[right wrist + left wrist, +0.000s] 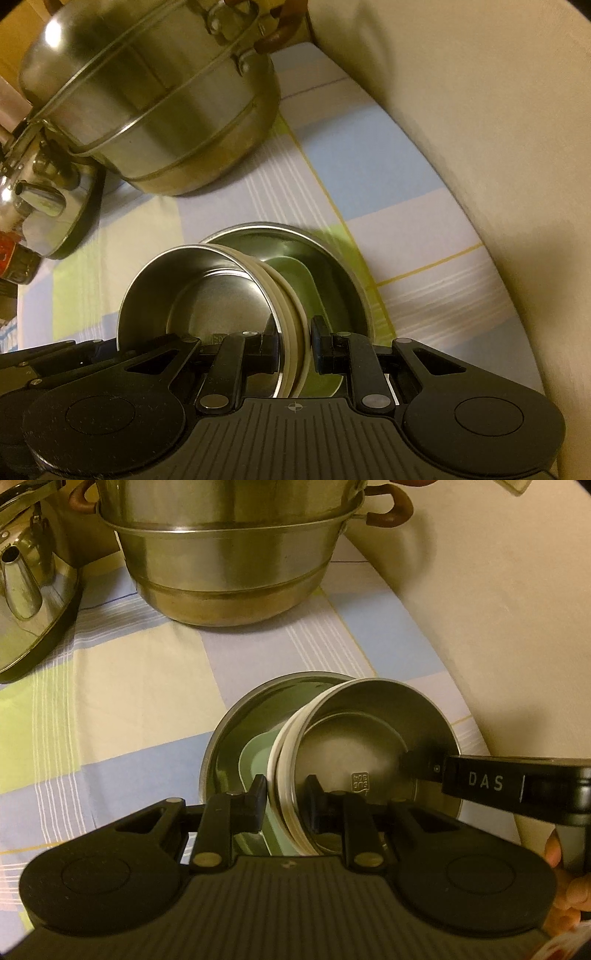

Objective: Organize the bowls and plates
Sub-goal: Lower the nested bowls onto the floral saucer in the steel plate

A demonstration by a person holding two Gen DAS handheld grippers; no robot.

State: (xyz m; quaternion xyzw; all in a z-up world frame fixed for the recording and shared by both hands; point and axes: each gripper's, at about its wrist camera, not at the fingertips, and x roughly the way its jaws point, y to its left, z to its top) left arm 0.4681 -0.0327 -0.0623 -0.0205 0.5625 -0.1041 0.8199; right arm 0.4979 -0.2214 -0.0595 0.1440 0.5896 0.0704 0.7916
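A small steel bowl [362, 731] with a cream outer band is held between both grippers, just above a larger steel bowl [236, 720] on the checked cloth. A pale green dish [255, 760] lies inside the larger bowl. My left gripper [286, 794] is shut on the small bowl's left rim. My right gripper [293, 338] is shut on its opposite rim; its finger [476, 781] shows at the right of the left wrist view. The right wrist view shows the small bowl [207, 291], the larger bowl [332, 258] and the green dish [295, 273].
A big stacked steel pot [229, 554] with brown handles stands behind the bowls, also in the right wrist view [155, 96]. A steel kettle [26, 590] sits at the far left. The cream wall [498, 609] bounds the table [129, 709] on the right.
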